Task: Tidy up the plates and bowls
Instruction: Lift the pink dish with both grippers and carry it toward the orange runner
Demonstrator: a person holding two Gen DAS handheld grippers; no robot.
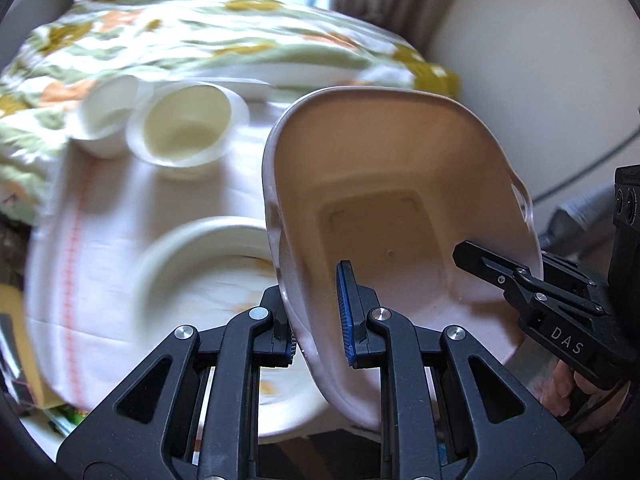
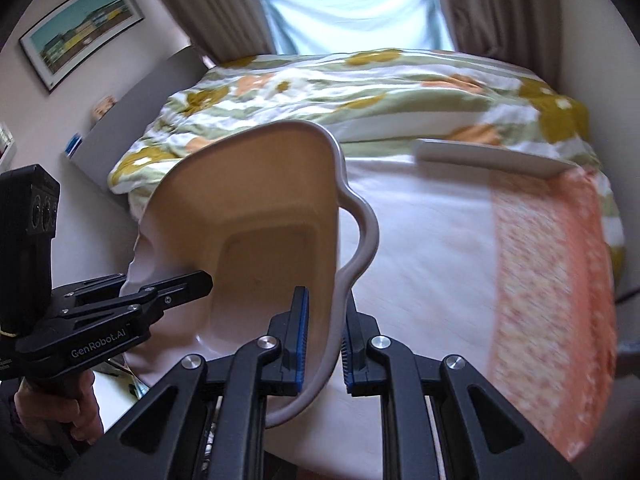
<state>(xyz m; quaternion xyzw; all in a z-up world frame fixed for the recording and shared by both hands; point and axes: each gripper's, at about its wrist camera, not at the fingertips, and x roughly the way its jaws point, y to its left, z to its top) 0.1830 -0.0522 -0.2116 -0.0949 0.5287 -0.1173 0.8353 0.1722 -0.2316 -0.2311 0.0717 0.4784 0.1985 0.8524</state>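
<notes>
A large beige rectangular basin (image 1: 384, 184) with side handles is held in the air, tilted, by both grippers. My left gripper (image 1: 318, 316) is shut on its left wall. My right gripper (image 2: 323, 340) is shut on its right wall (image 2: 336, 280), just under the handle loop. The right gripper also shows in the left wrist view (image 1: 520, 280), and the left gripper in the right wrist view (image 2: 160, 292). Below the basin lies a soiled white plate (image 1: 208, 276). Two small white bowls (image 1: 188, 128) (image 1: 106, 120) stand further back.
Everything sits on a white cloth (image 2: 432, 248) with an orange patterned band (image 2: 552, 280) over a floral bedspread (image 2: 360, 80). A flat white plate (image 2: 492, 156) lies at the far right of the cloth. Curtains and a window are behind.
</notes>
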